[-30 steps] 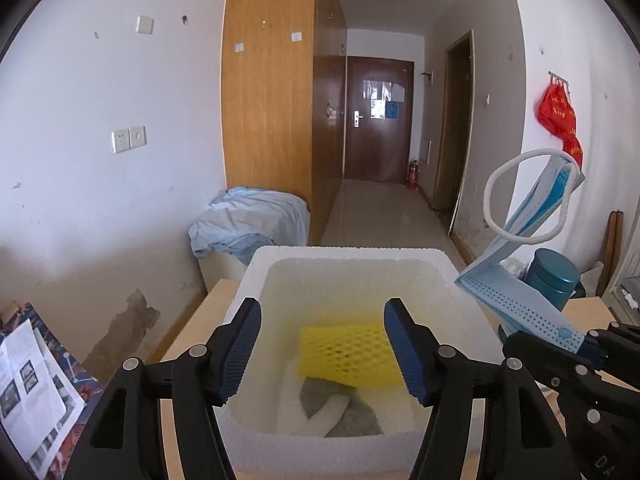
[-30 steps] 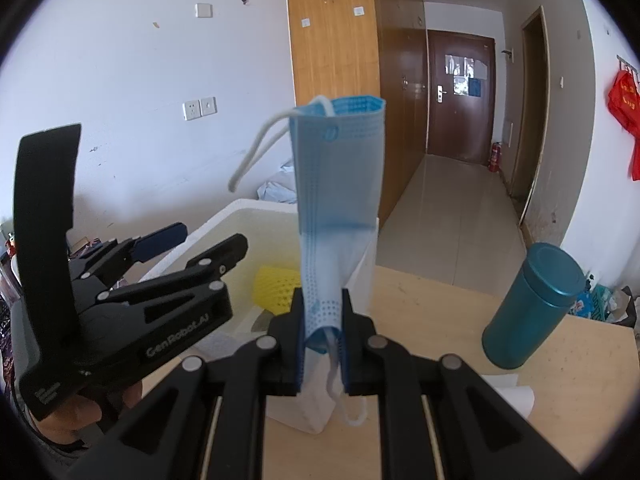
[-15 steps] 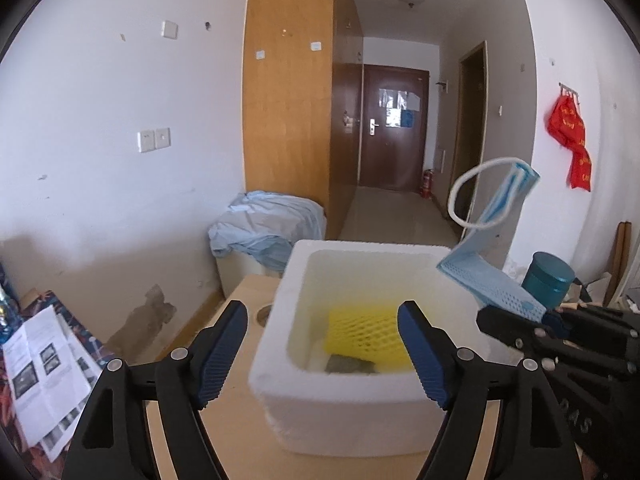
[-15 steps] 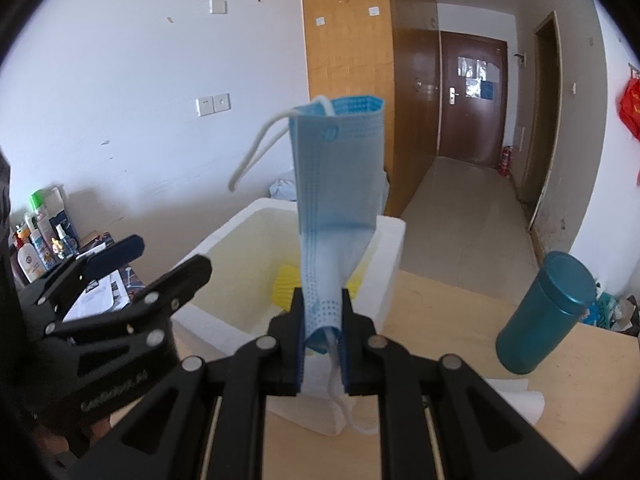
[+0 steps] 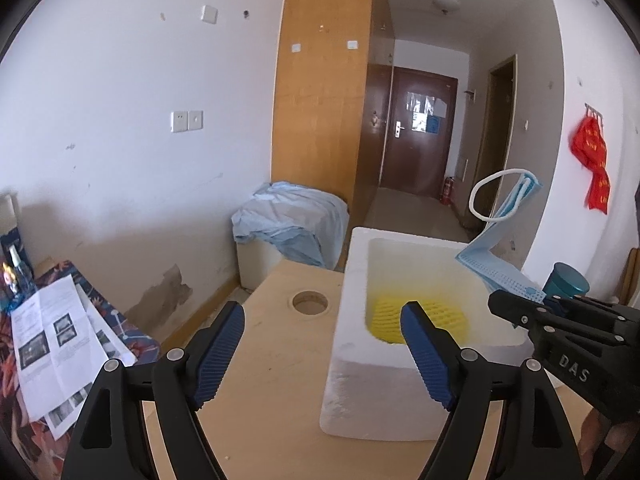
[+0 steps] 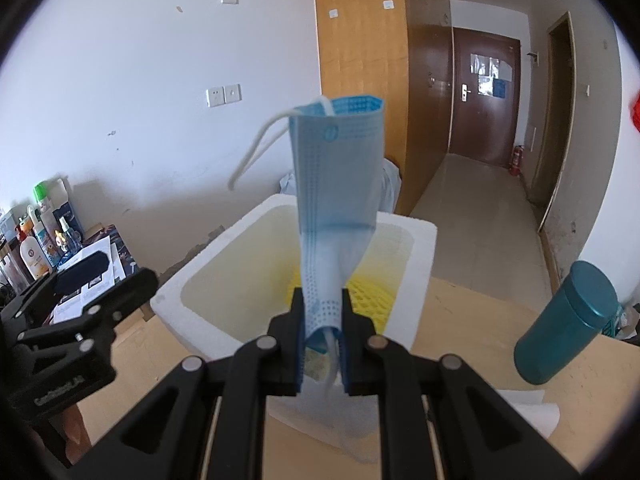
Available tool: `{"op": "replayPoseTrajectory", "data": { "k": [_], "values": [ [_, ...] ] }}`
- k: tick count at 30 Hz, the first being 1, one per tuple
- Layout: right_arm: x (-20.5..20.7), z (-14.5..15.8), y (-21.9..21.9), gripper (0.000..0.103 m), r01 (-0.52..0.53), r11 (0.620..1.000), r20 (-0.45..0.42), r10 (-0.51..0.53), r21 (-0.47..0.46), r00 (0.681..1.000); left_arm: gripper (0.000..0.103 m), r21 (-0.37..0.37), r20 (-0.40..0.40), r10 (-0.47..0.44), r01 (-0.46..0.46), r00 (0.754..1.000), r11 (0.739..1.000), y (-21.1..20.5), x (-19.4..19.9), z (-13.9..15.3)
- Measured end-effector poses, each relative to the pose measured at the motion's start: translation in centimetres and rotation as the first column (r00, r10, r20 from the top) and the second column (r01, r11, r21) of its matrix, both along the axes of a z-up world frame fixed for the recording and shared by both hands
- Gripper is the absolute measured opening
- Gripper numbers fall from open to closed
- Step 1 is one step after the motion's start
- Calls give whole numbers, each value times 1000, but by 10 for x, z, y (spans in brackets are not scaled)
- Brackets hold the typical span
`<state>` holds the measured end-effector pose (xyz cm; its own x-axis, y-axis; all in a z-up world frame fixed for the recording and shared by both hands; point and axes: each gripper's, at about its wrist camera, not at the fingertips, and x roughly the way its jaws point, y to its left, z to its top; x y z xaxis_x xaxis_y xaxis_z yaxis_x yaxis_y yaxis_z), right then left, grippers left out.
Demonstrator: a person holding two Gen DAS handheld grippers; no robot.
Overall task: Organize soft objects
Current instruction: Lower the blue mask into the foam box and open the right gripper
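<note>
While right tongs [image 6: 322, 312] clamp blue mask [image 6: 338, 184], left tongs [image 5: 322, 334] gape empty, just widened.

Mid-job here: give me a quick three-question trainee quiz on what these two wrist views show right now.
1. True or false: the right gripper grips the face mask.
2. What yellow thing lies in the foam box? A) foam net B) towel C) sponge
3. Fill in: the left gripper has its jaws ____, nothing between them.

Key
1. True.
2. A, the foam net.
3. Open; they have just been opening.
</note>
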<state>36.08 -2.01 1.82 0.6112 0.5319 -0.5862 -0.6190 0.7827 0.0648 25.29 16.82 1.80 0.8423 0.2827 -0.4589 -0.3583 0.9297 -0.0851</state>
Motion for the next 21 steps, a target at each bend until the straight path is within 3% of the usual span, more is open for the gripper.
{"op": "replayPoseTrajectory", "data": {
  "k": [21],
  "values": [
    [22, -14, 12, 18, 10, 999, -51, -12, -33, 999, 81, -15, -7, 13, -13, 1000, 1000, 11, -9, -5]
  ]
}}
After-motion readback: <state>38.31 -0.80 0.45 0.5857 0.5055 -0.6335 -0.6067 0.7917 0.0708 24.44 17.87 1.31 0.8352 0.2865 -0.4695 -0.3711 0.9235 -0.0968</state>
